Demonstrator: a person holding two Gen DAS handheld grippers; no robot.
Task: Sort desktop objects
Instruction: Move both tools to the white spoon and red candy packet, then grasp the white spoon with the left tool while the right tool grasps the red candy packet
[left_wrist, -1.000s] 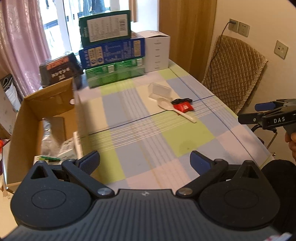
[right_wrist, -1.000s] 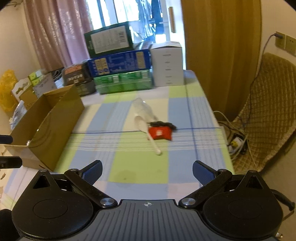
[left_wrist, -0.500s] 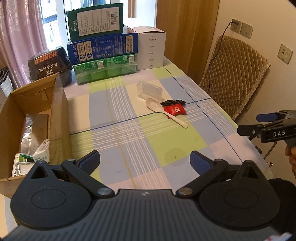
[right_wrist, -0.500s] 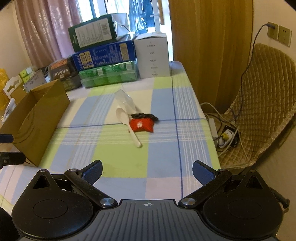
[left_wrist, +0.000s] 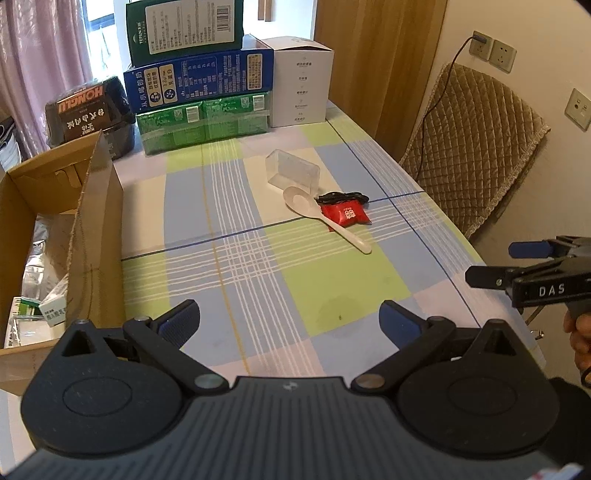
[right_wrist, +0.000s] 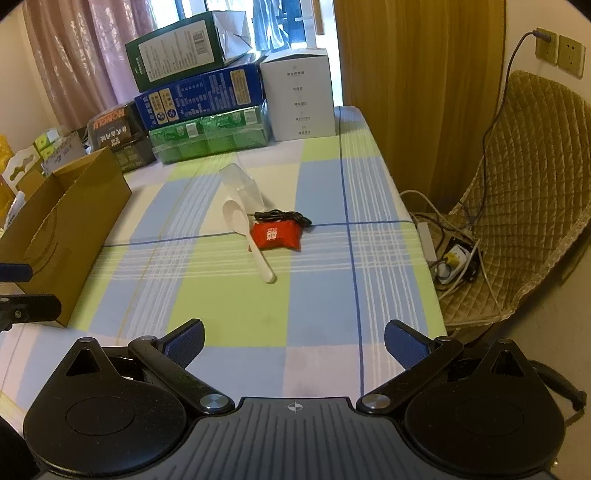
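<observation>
On the checked tablecloth lie a white spoon (left_wrist: 320, 214) (right_wrist: 246, 232), a red packet (left_wrist: 345, 214) (right_wrist: 276, 235), a black cable (left_wrist: 341, 198) (right_wrist: 284, 216) and a clear plastic box (left_wrist: 293, 174) (right_wrist: 241, 186), close together mid-table. My left gripper (left_wrist: 290, 320) is open over the table's near edge, well short of them, holding nothing. My right gripper (right_wrist: 293, 341) is open too, empty, near the front edge; it also shows at the right in the left wrist view (left_wrist: 495, 264). The left gripper's fingers (right_wrist: 14, 273) show at the left edge of the right wrist view.
An open cardboard box (left_wrist: 98, 206) (right_wrist: 70, 225) with packets inside stands at the table's left. Stacked green, blue and white boxes (left_wrist: 199, 77) (right_wrist: 207, 92) line the far edge. A quilted chair (left_wrist: 476, 147) (right_wrist: 517, 192) with a power strip and cords stands to the right.
Both grippers have swung and moved forward a little, so the objects sit closer and more central in both views. Both stay open and empty.
</observation>
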